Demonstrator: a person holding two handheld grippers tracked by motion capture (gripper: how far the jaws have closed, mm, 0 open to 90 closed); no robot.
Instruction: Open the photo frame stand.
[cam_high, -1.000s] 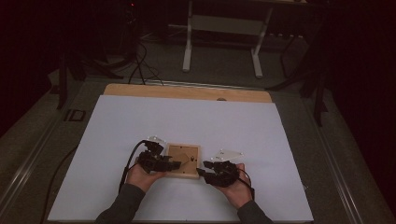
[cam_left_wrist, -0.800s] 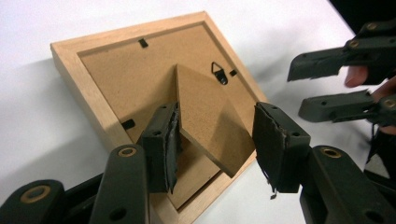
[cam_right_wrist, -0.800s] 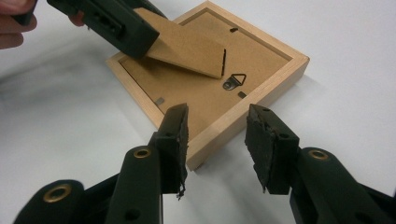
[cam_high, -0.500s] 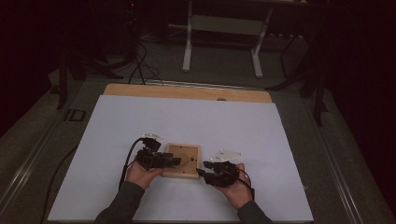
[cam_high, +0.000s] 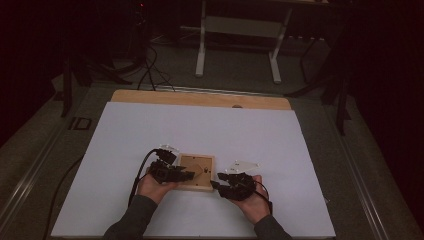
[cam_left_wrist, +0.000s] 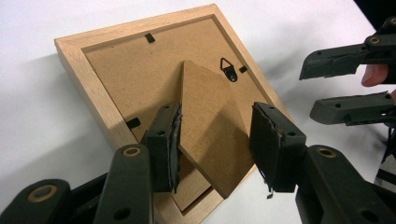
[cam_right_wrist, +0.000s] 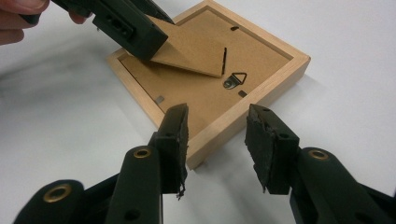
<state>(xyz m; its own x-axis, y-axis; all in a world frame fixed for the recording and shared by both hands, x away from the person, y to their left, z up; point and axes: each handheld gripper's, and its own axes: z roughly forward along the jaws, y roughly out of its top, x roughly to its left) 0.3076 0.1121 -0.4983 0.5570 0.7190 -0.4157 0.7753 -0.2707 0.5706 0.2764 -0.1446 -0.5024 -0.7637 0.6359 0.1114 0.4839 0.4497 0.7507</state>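
A small wooden picture frame lies face down on the white tabletop, its brown backing board turned up. The easel stand flap is lifted off the backing. My left gripper has just been closing its jaws and is shut on the flap's two edges; it also appears as the left gripper and again over the flap. My right gripper is open at the near corner of the frame, with the rim between its jaws and neither pad pressing. It sits right of the frame, right gripper.
A metal triangle hanger and small black clips sit on the backing. The white tabletop stretches far beyond the frame, to a wooden strip at the far edge. Cables and stand legs lie on the dark floor behind.
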